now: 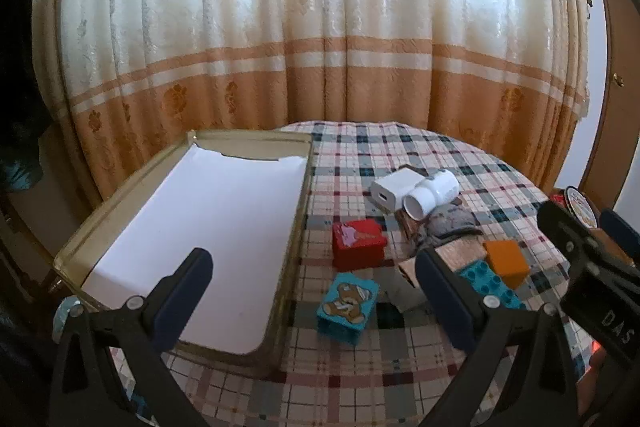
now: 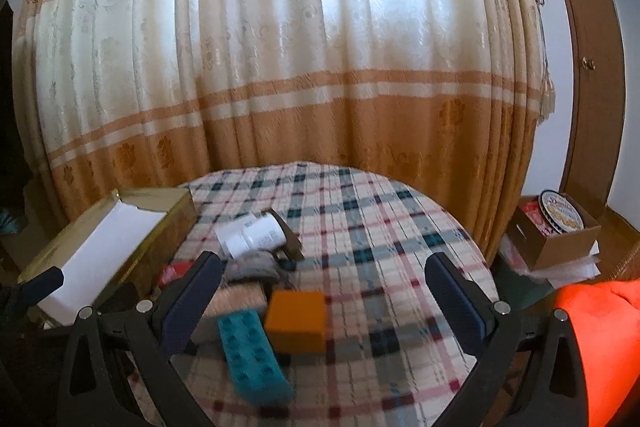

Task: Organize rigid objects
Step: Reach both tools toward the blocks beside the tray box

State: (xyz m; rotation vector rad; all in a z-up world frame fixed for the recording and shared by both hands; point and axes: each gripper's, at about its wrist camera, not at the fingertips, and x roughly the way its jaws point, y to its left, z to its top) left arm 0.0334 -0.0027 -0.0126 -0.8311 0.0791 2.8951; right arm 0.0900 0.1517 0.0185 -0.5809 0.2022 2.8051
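Right gripper (image 2: 324,297) spread wide, orange block (image 2: 296,321) seemingly between fingers

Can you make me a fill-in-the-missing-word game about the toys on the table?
1. The picture on the teal cube shows a ____.
2. The gold box is lined with ____ paper.
3. The orange block sits right beside a long ____ brick with studs.
4. Both the left hand-held gripper and the right hand-held gripper have their jaws ____ and hold nothing.

Missing words: bear; white; teal; open
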